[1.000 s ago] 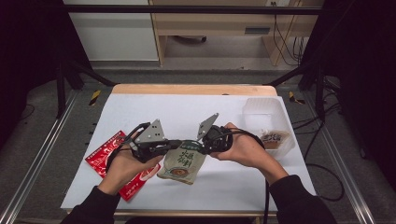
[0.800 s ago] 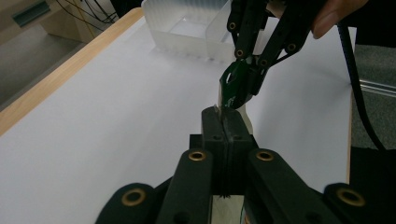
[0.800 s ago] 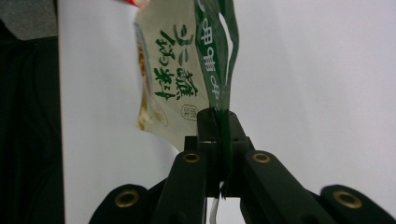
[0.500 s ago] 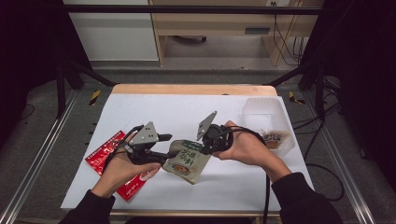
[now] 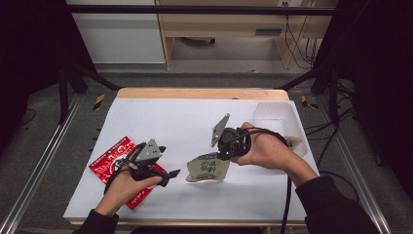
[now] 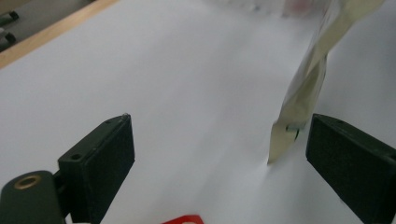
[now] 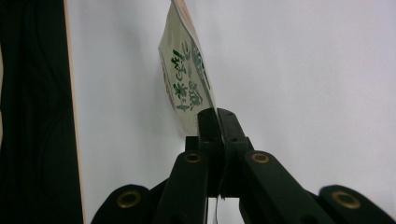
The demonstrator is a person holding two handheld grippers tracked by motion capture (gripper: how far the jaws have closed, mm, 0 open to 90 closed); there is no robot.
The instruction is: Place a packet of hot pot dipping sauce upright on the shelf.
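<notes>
— From above, what have you got?

— My right gripper is clamped on the top edge of the sachet, a flat, pale pouch with green print. It hangs from that edge near the middle of the table, closer to the near edge, so I can lift it with one hand. My left gripper has just been opening and has let the sachet go; its jaws stand apart with nothing between them, just over the red packet lying flat by the near left corner. A clear tub waits at the right edge, probably the sachet's destination.

— And along your left gripper?

— Two black, matt, blocky jaws, wide apart over bare white sheet. The sachet dangles ahead, edge-on and blurred, its lower corner near the right-hand jaw; I think it is clear of it, but the blur makes that hard to swear to. A sliver of the red packet shows at the bottom.

— And your right gripper?

— Jaws pinched tight together on the sachet, which stands away from them thin and stiff, glossy, the green characters plain. The table's wooden lip runs alongside.
</notes>
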